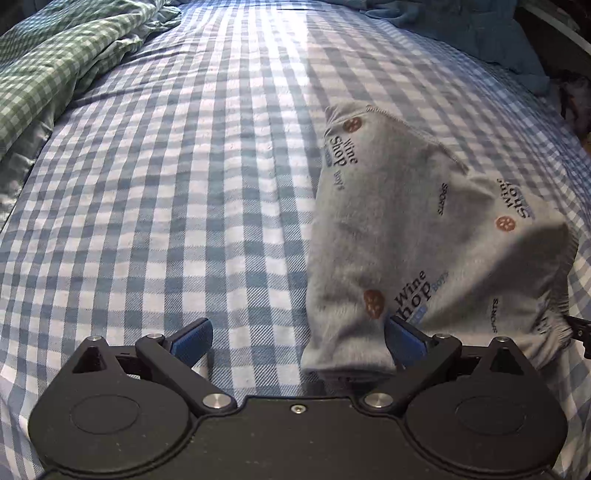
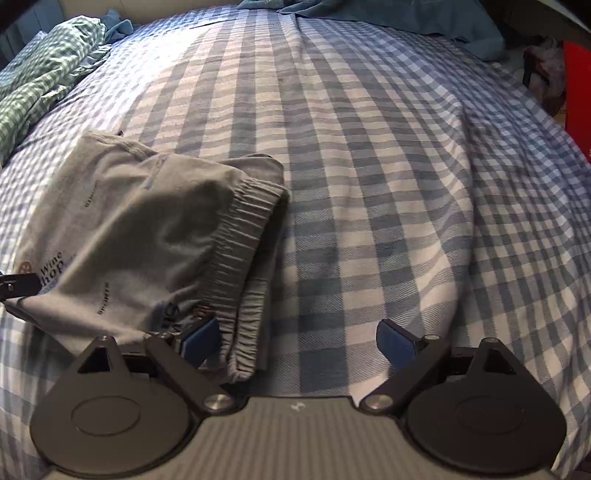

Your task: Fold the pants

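Note:
Grey pants printed with "Wine Shop" text lie folded into a small bundle on the blue checked bed sheet. My left gripper is open at the bundle's near left corner, its right pad against the cloth. In the right wrist view the pants lie at the left with the elastic waistband facing right. My right gripper is open at the near right corner, its left pad beside the waistband edge. Neither holds anything.
A green checked duvet is bunched at the far left of the bed. A dark blue cloth lies at the far right. The bed's right edge drops off beside a red object.

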Motion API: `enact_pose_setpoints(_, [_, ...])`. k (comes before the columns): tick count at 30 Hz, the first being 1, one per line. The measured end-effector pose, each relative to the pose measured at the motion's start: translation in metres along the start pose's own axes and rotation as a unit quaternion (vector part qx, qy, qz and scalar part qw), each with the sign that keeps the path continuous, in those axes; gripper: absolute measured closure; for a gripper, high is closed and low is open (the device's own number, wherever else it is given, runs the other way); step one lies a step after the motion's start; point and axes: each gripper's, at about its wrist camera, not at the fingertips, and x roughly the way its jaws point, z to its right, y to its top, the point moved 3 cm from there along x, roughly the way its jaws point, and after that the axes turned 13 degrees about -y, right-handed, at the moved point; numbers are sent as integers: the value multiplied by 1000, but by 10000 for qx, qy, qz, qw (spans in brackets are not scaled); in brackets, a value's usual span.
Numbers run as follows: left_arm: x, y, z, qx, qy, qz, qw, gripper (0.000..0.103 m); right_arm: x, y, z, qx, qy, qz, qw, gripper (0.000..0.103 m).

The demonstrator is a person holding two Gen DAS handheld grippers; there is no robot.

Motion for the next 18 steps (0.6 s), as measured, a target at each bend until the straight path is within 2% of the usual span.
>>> enact_pose_setpoints(1, [-1, -3, -4, -83, 5, -11, 10000, 2, 4, -4, 4, -78, -36, -14, 10000, 8])
enact_pose_setpoints(4, [-8, -9, -10, -412, -45, -43, 9991, 2, 6, -9, 17, 133, 269, -39, 9995, 8])
enact_pose_setpoints(7, [-19, -3, -7, -514, 60, -30, 9987, 2, -10, -1, 20, 117, 365, 345, 9987, 8])
enact_pose_setpoints(12, [-29, 34, 12, -5, 10, 502, 9987, 1, -32, 27, 6, 216, 771, 1064, 9911, 4])
enact_pose_setpoints(18, [4, 93, 31, 691, 41, 680, 9953, 1, -13, 67, -20, 73, 914, 1137, 9893, 2])
